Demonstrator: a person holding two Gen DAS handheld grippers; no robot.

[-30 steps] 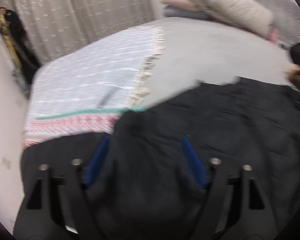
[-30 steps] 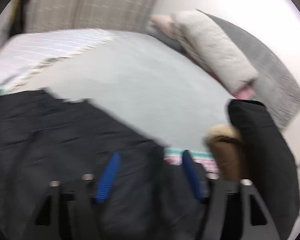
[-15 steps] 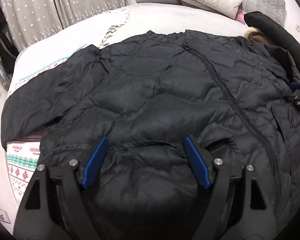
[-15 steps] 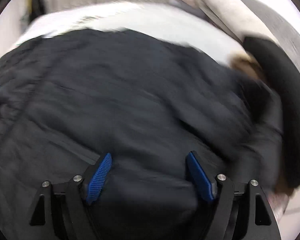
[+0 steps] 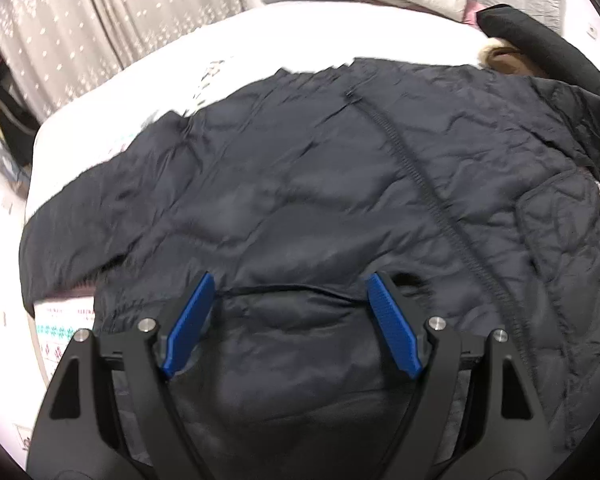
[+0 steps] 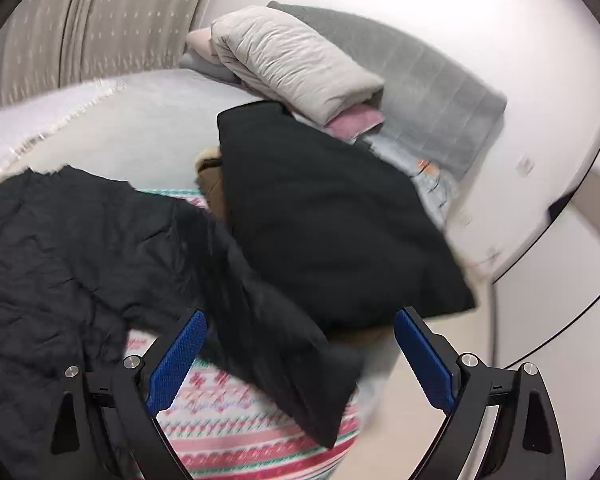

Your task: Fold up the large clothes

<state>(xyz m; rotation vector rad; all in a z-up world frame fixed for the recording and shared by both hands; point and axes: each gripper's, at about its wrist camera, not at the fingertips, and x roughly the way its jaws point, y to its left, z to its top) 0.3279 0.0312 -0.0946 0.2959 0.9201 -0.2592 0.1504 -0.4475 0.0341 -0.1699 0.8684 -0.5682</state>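
A large black quilted jacket lies spread front-up on the bed, its zipper running down the middle, one sleeve stretched left. My left gripper is open above the jacket's near edge, holding nothing. In the right wrist view the jacket lies at left with its other sleeve trailing over the bed's corner. My right gripper is open and empty above that sleeve. The jacket's hood, black with a brown fur trim, lies beyond it.
The bed has a grey sheet and a patterned pink and green blanket. Folded bedding and pillows are stacked at the headboard. Curtains hang behind. The bed's edge and a white wall are right.
The jacket came down and now lies flat on the bed. The right gripper swung right, from over the jacket's body to over its sleeve and hood. The left gripper stayed over the near edge.
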